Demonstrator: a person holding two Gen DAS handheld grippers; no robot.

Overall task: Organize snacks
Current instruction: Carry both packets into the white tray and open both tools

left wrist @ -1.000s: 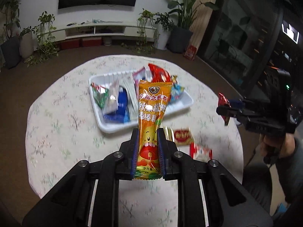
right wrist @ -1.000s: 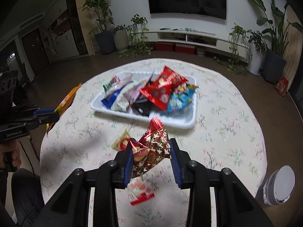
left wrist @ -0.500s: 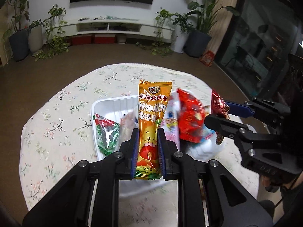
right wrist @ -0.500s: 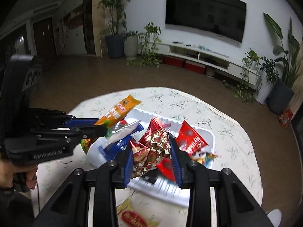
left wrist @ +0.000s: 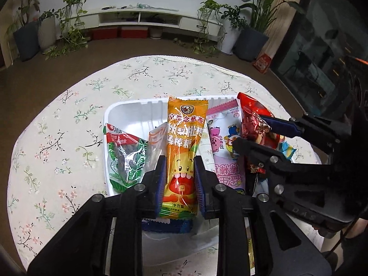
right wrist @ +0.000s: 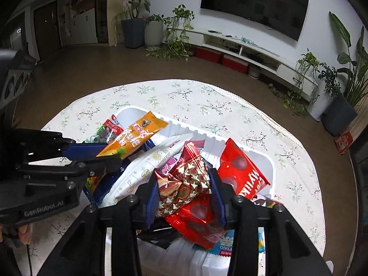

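Note:
My left gripper (left wrist: 179, 181) is shut on an orange lollipop packet (left wrist: 184, 142) and holds it upright over the white tray (left wrist: 128, 112). It also shows in the right wrist view (right wrist: 135, 138), with the left gripper (right wrist: 110, 155) at the left. My right gripper (right wrist: 185, 191) is shut on a red star-patterned snack packet (right wrist: 186, 177), held above the tray (right wrist: 264, 158). In the left wrist view the right gripper (left wrist: 255, 128) holds that packet (left wrist: 253, 124) at the right. The tray holds several snack bags.
The tray sits on a round table with a floral cloth (left wrist: 69, 126). In the tray lie a green packet (left wrist: 126, 158), a pink cartoon bag (left wrist: 225, 142) and a red chocolate bag (right wrist: 241, 172). Potted plants and a TV cabinet stand beyond.
Both grippers have moved forward from the table's near edge to over the tray, each still holding its packet. They now stand close side by side.

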